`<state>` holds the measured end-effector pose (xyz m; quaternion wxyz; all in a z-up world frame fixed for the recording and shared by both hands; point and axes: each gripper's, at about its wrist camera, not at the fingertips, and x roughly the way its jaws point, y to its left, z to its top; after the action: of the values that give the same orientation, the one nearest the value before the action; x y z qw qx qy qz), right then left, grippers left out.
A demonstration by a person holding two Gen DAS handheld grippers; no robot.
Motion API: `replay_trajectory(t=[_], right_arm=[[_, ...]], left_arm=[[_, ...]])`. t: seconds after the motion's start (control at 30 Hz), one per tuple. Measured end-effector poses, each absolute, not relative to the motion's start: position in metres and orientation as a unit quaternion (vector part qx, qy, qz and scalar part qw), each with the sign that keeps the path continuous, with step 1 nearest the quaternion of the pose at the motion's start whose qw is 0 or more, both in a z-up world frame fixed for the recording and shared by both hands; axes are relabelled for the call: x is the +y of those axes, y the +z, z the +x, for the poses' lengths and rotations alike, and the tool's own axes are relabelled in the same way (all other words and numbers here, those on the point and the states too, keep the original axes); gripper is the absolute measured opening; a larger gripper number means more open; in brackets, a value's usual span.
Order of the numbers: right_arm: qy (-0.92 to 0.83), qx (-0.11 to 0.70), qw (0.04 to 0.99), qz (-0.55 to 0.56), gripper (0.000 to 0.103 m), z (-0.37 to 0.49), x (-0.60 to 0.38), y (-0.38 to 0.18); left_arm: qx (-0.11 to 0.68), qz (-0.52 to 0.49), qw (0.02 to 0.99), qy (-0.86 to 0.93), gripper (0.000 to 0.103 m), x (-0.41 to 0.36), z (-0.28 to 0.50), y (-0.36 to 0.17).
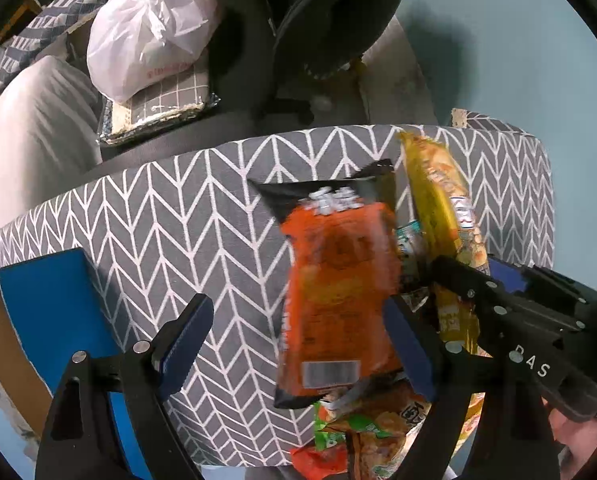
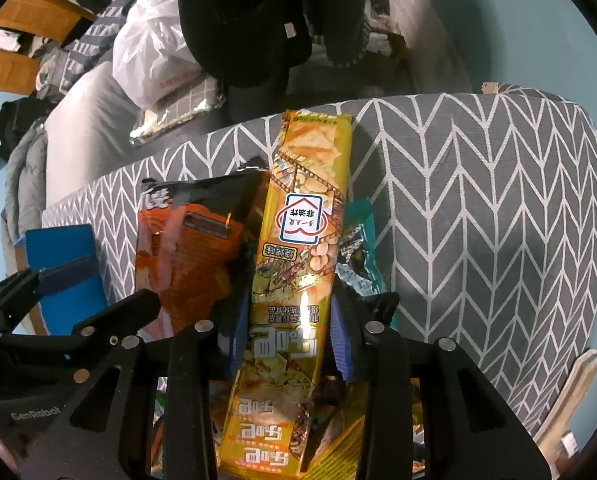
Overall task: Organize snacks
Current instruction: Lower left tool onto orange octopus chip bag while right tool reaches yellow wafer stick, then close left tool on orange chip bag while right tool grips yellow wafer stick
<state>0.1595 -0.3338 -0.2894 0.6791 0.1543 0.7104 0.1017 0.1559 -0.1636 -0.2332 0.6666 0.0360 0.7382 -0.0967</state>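
An orange and black snack bag stands upright in the grey chevron fabric bin, blurred, beside my left gripper. The left gripper is open; its right finger is next to the bag. My right gripper is shut on a long yellow snack pack, also in the left wrist view. The orange bag leans left of it. A teal packet lies behind. More snacks lie low in the bin.
A blue box stands left of the bin. Behind it lie a white plastic bag, a checked pad, grey bedding and a black chair. The floor is pale blue.
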Motion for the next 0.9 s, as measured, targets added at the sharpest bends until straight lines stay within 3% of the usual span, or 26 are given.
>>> replay_trajectory(t=[0.37, 0.67, 0.9], right_arm=[[0.107, 0.699, 0.68, 0.195, 0.032, 0.151, -0.354, -0.292], [0.12, 0.677, 0.688, 0.23, 0.032, 0.143, -0.366, -0.283], [0.113, 0.669, 0.694, 0.241, 0.032, 0.138, -0.375, -0.279]], left_arm=[[0.759, 0.009, 0.645, -0.092, 0.093, -0.171, 0.162, -0.254], [0.745, 0.022, 0.659, -0.096, 0.093, -0.172, 0.16, -0.238], [0.766, 0.036, 0.637, -0.081, 0.093, -0.176, 0.161, -0.268]])
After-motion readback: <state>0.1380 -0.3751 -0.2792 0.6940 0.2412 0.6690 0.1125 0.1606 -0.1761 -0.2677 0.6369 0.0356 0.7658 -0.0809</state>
